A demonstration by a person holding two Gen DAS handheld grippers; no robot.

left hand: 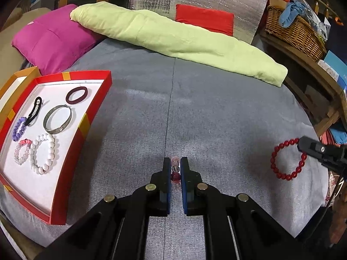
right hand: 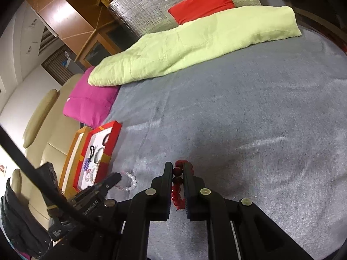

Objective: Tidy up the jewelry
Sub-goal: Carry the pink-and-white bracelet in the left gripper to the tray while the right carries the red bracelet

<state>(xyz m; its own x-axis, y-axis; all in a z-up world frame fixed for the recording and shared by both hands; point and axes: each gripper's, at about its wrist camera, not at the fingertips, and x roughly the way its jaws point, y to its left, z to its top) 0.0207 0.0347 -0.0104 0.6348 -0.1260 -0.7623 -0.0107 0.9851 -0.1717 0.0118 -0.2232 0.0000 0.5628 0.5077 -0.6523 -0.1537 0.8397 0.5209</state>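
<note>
My left gripper is shut on a pink and clear bead bracelet on the grey bedspread; it also shows in the right wrist view beside the left gripper. My right gripper is shut on a red bead bracelet; in the left wrist view the red bead bracelet hangs from the right gripper at the far right. A red-rimmed box lid at the left holds a white bead bracelet, a silver bangle, a purple bracelet, hair ties and a pink bracelet.
A pale green folded quilt lies across the back of the bed. A magenta pillow sits at the back left, a red cushion against a silver panel behind. A wicker basket stands on a wooden shelf at the right.
</note>
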